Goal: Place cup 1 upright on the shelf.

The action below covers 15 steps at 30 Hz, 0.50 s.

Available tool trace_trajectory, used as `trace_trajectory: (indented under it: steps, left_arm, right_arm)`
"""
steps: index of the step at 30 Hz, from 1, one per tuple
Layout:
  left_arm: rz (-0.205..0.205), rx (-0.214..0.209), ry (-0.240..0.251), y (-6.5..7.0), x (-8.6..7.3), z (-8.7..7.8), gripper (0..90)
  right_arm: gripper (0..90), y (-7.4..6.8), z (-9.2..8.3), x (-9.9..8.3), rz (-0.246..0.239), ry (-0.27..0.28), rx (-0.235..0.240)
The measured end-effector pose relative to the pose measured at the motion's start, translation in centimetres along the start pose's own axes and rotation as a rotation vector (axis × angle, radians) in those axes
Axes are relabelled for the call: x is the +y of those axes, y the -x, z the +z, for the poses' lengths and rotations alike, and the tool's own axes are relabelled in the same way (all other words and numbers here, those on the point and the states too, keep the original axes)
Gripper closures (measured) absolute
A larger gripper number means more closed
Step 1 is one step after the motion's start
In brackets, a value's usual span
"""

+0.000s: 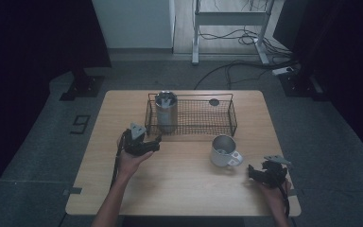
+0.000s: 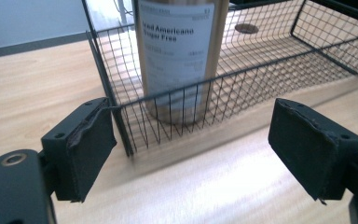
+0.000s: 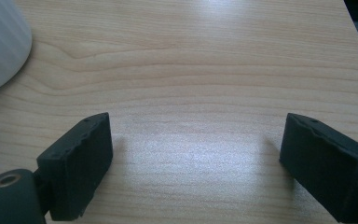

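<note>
The wooden table (image 1: 184, 189) is smooth and lightly glossy, so things set on it may slide. A stiff black wire basket (image 1: 233, 118) is seen at 12 o'clock on the table. A tall metal can (image 1: 166, 113) with a paper label is stood upright at 9 o'clock inside the basket. The can is judged rigid, slick and moderately heavy if full, and best gripped across its straight middle. A white ribbed mug (image 1: 224, 151), judged hard and breakable, is placed at 4 o'clock from the can. The left gripper (image 1: 155, 142) is held wide open and empty, just outside the basket's corner. The right gripper (image 1: 251, 171) is likewise open over bare wood.
</note>
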<state>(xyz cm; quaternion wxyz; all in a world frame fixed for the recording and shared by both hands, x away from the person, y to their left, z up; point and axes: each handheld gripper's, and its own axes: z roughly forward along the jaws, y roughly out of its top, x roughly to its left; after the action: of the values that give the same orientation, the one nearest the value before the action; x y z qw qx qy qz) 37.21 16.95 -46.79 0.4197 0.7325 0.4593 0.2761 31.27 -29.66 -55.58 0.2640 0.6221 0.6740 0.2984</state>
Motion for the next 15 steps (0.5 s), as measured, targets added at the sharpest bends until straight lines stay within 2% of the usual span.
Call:
trace_trajectory:
  steps: [3, 8, 15]
  left_arm:
    - [-0.005, -0.015, -0.008, -0.2, -1.0, -1.0, 14.5]
    - [-0.047, -0.056, -0.01, -0.6, -2.2, -2.5, 14.5]
    - [-0.049, -0.059, -0.046, -1.0, -4.0, -3.5, 14.4]
  right_arm:
    - [9.0, 0.0, 0.0, 0.0, 0.0, 0.0, 0.0]
    - [9.0, 0.0, 0.0, 0.0, 0.0, 0.0, 0.0]
    - [9.3, 0.0, 0.0, 0.0, 0.001, 0.001, -0.001]
